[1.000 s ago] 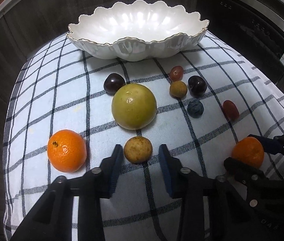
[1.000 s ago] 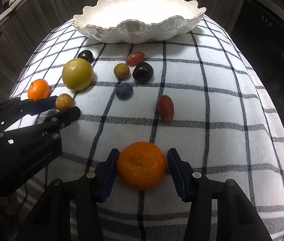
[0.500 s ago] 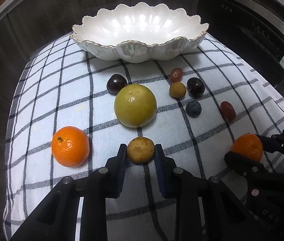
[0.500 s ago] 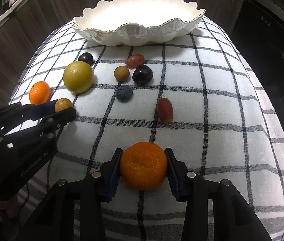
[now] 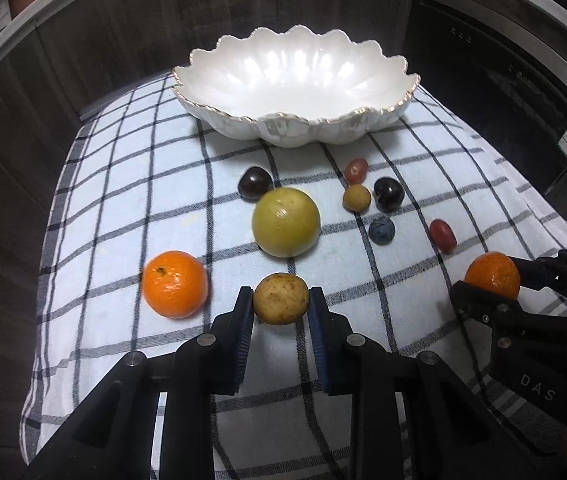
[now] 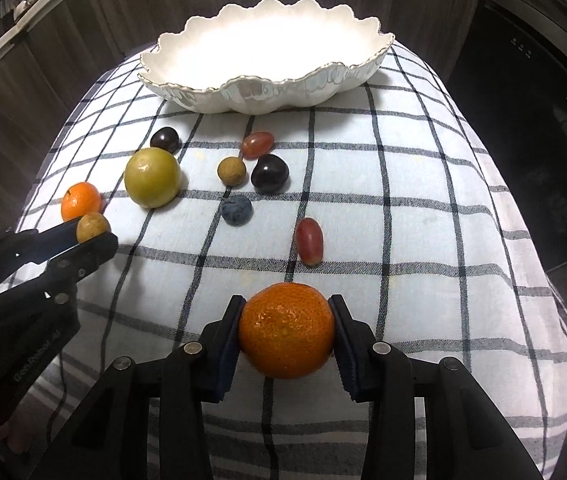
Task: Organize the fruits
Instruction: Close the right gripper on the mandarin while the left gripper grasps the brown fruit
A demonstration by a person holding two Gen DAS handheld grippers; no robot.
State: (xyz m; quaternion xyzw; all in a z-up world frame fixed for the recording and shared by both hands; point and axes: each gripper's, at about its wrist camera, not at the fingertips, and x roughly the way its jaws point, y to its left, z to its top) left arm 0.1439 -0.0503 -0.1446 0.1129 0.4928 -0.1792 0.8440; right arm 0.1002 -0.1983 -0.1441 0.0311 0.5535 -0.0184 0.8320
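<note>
My left gripper [image 5: 281, 306] has its pads tight on a small round speckled tan fruit [image 5: 280, 298]; my right gripper [image 6: 286, 336] clamps a dimpled orange mandarin [image 6: 286, 330], whose near underside its fingers hide. I cannot tell whether either fruit has left the blue-checked white cloth [image 5: 123, 208]. A scalloped white ceramic bowl with a gilt rim [image 5: 295, 92] stands at the far end, nothing in it. I count two mandarins, the other one loose [image 5: 174, 284], two tan fruits, two dark plums, two red grapes, one yellow-green apple-like ball [image 5: 285, 222], one blueberry [image 5: 381, 231]
</note>
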